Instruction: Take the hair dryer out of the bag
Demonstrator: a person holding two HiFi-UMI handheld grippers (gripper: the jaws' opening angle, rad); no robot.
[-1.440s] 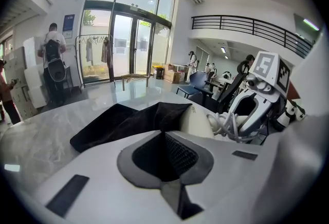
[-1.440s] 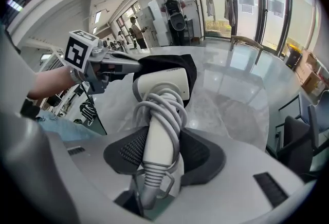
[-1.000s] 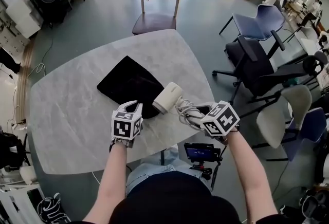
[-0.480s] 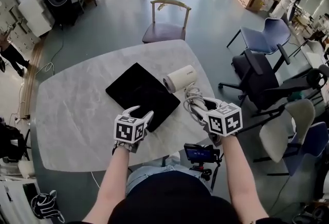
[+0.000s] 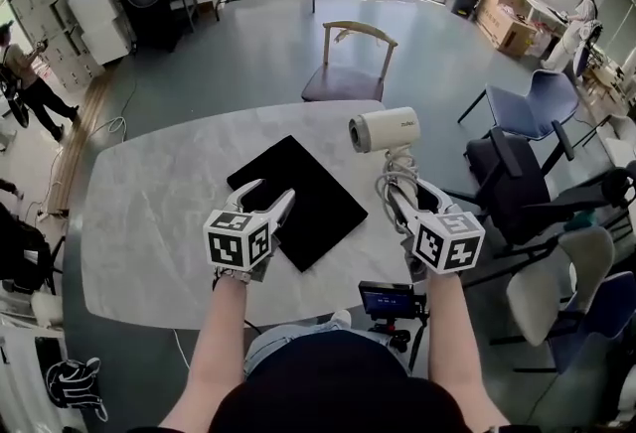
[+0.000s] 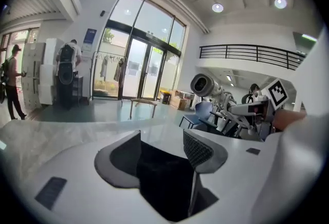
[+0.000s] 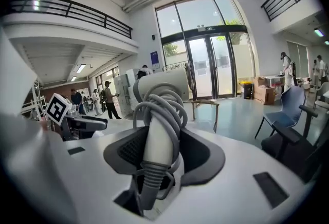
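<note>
The black bag [image 5: 310, 213] lies flat on the marble table [image 5: 149, 222]. My right gripper [image 5: 402, 191] is shut on the handle of the white hair dryer [image 5: 385, 130], which it holds upright in the air off the bag's right side, grey cord coiled round the handle. In the right gripper view the handle [image 7: 158, 130] fills the gap between the jaws. My left gripper [image 5: 266, 199] hovers over the bag's near edge; its jaws have just been opening and nothing is between them. In the left gripper view the bag [image 6: 159, 182] shows dark below the jaws.
A wooden chair [image 5: 350, 59] stands at the table's far side. Office chairs [image 5: 517, 158] crowd the right. A small device with a screen [image 5: 386, 299] sits at the near table edge. People stand far off by the shelves [image 5: 30, 88].
The right gripper has lifted the hair dryer up and away from the bag. The left gripper has let go of the bag's edge, opened wide and risen.
</note>
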